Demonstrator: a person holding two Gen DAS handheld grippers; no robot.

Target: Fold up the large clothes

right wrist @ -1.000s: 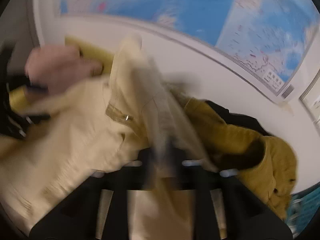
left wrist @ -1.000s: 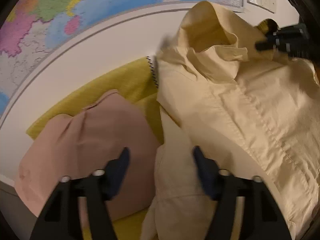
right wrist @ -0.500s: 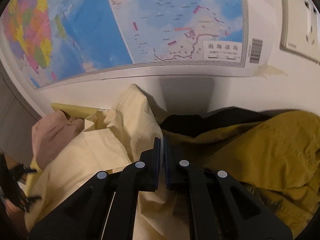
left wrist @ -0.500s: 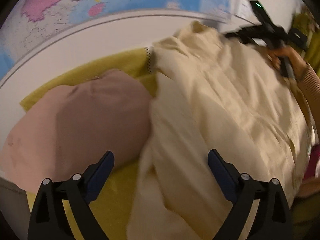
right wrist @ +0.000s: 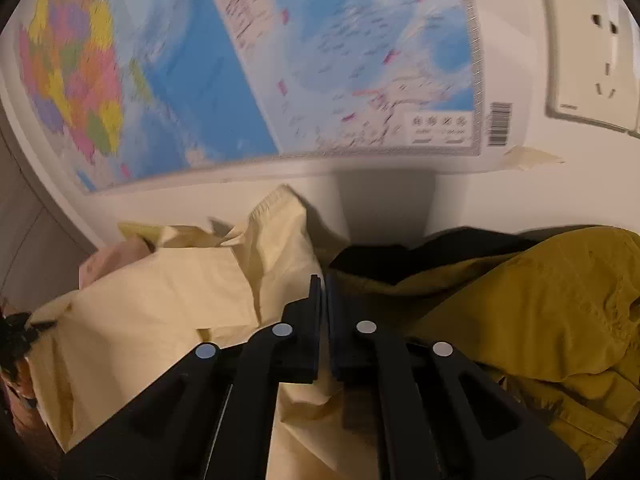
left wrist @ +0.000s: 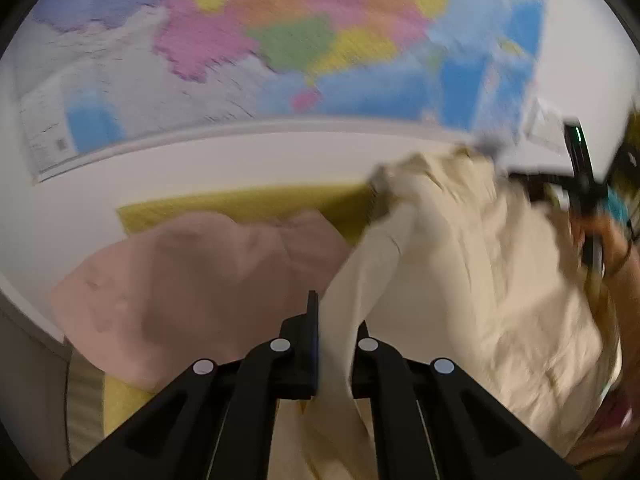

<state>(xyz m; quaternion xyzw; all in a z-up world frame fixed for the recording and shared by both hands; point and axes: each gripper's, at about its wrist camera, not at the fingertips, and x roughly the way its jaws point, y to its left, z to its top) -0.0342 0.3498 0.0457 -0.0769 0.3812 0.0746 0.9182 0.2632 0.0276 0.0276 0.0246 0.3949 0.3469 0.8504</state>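
We are at the start of the fold: the cream shirt (left wrist: 472,280) is picked up at two places and we stretch it between our hands before we can lay it flat. Our left gripper (left wrist: 334,340) is clenched on a strip of the cream cloth, which runs up from between the fingers toward the rest of the garment. The right gripper (right wrist: 323,300) also stands closed, finger against finger. In the right wrist view the cream cloth lies under and beside the fingers, and it seems to be pinched there near the collar, but the contact itself is thin and hard to see.

The shirt hangs and lies partly over a yellow mat (left wrist: 248,204) against the white wall (left wrist: 240,164), below a coloured map (left wrist: 280,40). Beside it, on the left, is a pink garment (left wrist: 192,292), touching the shirt. On the right is a mustard jacket (right wrist: 540,312) with a black garment (right wrist: 432,248) behind it, close to the wall.

We judge that the next move calls for pulling both hands apart and upward until the cloth is tight and without twist, then lowering it on a free part of the mat. We must keep both grips firm, because the thin fabric can slip. We should also keep the shirt from dragging the pink garment along.
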